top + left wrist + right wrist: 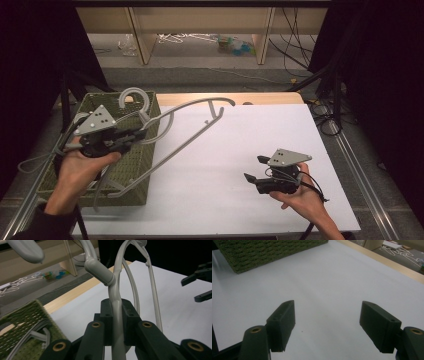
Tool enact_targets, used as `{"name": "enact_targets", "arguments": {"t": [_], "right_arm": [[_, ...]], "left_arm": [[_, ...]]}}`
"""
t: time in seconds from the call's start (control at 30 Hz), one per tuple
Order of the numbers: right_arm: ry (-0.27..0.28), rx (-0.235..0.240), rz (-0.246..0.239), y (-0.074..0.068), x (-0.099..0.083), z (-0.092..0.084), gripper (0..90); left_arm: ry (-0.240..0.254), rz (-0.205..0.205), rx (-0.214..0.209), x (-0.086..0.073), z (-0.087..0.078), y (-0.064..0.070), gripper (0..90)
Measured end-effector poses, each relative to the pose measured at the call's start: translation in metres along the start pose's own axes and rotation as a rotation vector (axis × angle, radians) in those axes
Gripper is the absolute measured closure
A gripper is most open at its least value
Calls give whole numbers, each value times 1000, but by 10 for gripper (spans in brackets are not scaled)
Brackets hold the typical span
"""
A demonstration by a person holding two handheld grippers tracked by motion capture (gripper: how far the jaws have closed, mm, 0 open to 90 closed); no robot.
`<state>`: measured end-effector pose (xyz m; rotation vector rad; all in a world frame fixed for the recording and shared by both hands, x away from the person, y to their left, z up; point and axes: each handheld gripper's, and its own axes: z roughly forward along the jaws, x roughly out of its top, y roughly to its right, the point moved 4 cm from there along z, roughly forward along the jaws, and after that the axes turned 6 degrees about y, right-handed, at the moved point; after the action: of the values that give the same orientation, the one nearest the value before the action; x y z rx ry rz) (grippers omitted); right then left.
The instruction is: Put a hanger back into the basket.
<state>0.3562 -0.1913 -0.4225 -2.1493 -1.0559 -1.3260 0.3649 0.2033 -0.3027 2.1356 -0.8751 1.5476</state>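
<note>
We see the left gripper (142, 133) clenched on a grey plastic hanger (186, 134), lifted at 9 o'clock above the green woven basket (134, 165). The right gripper (255, 169) sits at 4 o'clock over the white table (240, 150), jaws spread, grasping nothing.

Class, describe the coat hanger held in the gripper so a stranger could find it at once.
Start at the green woven basket on the table's left. Above its rim, the left gripper clamps a grey plastic hanger. Unlike the hangers lying in the basket, it slants out over the white table.
</note>
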Motion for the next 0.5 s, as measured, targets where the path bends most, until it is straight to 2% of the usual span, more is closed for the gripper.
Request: {"name": "enact_targets", "arguments": {"t": [0.1, 0.2, 0.23, 0.33, 0.5], "right_arm": [[-2, 4, 0, 0, -2, 1, 283], [-10, -3, 4, 0, -4, 1, 279], [-12, 2, 4, 0, -4, 2, 279], [-13, 2, 3, 0, -5, 2, 279], [-17, -2, 10, 1, -6, 1, 278]], "left_arm": [[10, -17, 20, -3, -5, -12, 814], [1, -43, 49, -7, -10, -23, 814], [12, -16, 54, -7, -10, -29, 814], [1, -33, 83, -9, -13, -40, 814], [-11, -35, 122, -12, -16, -57, 814]]}}
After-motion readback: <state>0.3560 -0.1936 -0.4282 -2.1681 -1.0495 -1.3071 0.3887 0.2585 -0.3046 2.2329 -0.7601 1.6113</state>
